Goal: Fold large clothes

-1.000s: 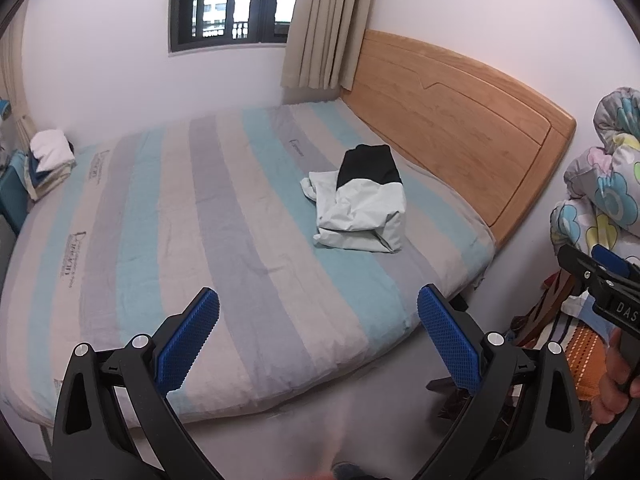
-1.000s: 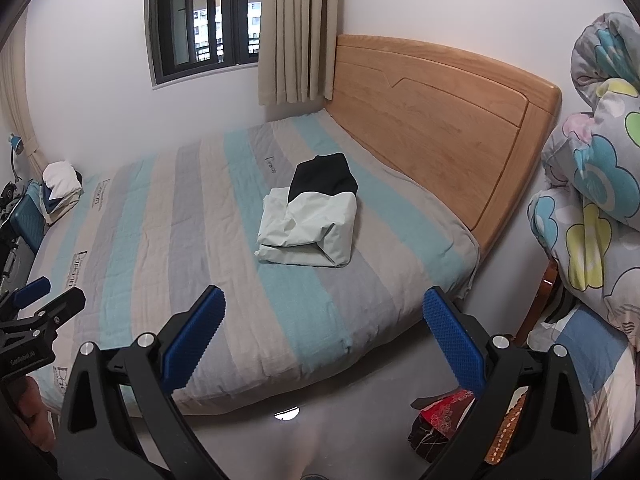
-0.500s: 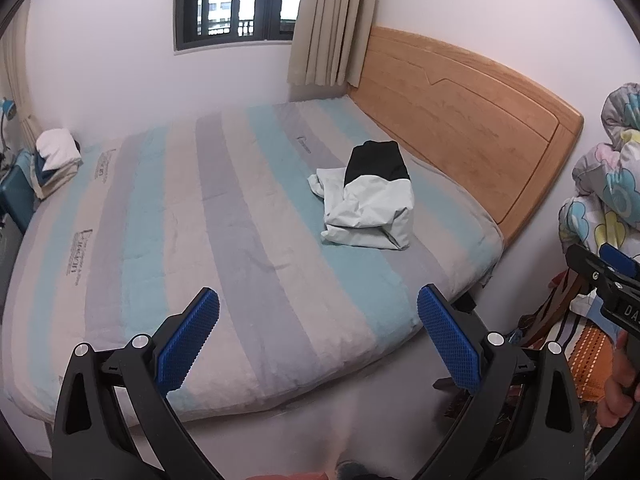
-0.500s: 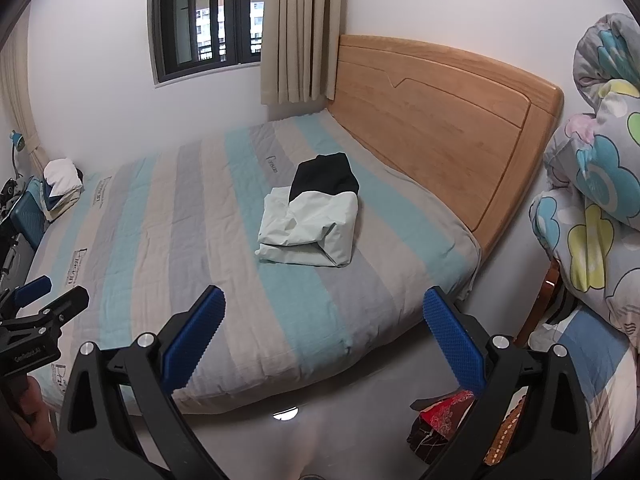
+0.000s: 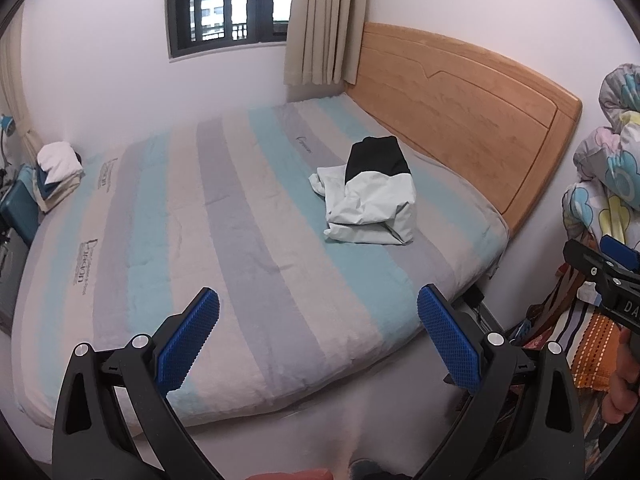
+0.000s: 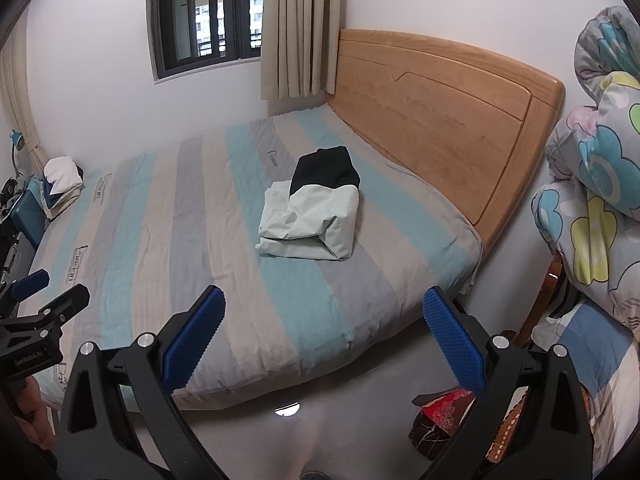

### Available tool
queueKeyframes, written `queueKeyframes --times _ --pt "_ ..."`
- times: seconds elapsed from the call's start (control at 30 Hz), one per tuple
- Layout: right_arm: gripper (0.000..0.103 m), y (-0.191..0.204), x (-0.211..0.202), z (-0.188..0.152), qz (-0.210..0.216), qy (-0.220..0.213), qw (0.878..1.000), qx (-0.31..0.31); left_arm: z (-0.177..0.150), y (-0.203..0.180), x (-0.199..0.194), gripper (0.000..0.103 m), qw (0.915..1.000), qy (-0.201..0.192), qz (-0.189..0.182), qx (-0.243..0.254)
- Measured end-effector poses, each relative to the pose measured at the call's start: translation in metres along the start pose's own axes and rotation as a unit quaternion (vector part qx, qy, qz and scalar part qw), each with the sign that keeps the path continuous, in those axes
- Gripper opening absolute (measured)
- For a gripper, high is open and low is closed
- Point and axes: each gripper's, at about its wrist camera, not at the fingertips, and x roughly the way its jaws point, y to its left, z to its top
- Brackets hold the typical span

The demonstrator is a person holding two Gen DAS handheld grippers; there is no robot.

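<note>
A white and black jacket [image 5: 370,194] [image 6: 314,210] lies folded in a bundle on the striped bed [image 5: 180,216] [image 6: 168,216], near the wooden headboard [image 5: 460,120] [image 6: 436,120]. My left gripper [image 5: 318,340] is open, held over the bed's near edge and well short of the jacket. Over that same near edge my right gripper [image 6: 324,338] is open too, with nothing between its fingers. Each gripper shows at the side of the other's view.
A pile of floral quilts [image 6: 592,168] [image 5: 608,168] stands at the right beside the bed. Folded clothes [image 5: 56,172] [image 6: 60,184] sit at the far left corner. Bags and a chair [image 6: 452,420] crowd the floor at the right. A window and curtain [image 5: 320,20] are behind.
The left wrist view has swung slightly, so the bed and jacket sit further right and lower in frame. Both grippers stay open and the jacket has not moved.
</note>
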Motion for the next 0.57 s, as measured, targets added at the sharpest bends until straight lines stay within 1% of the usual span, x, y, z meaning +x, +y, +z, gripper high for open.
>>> queueKeyframes --times 0.1,0.2,0.37,0.57 --pt "0.096 -0.0001 0.0020 -0.0007 0.000 0.000 1.000 0.001 0.0008 -0.0012 0.0013 0.097 1.0000 0.002 0.002 0.001" --pt "0.096 0.0005 0.0027 -0.0024 -0.001 0.001 1.000 0.001 0.0006 -0.0029 -0.0023 0.093 0.9998 -0.014 0.010 0.000" --pt "0.096 -0.0004 0.0021 -0.0031 0.000 0.000 1.000 0.002 0.0022 -0.0027 -0.0023 0.093 1.0000 -0.005 0.001 0.000" --pt "0.096 -0.0008 0.0022 -0.0048 -0.002 -0.001 1.000 0.002 0.0033 -0.0025 -0.0015 0.095 1.0000 0.002 0.000 0.001"
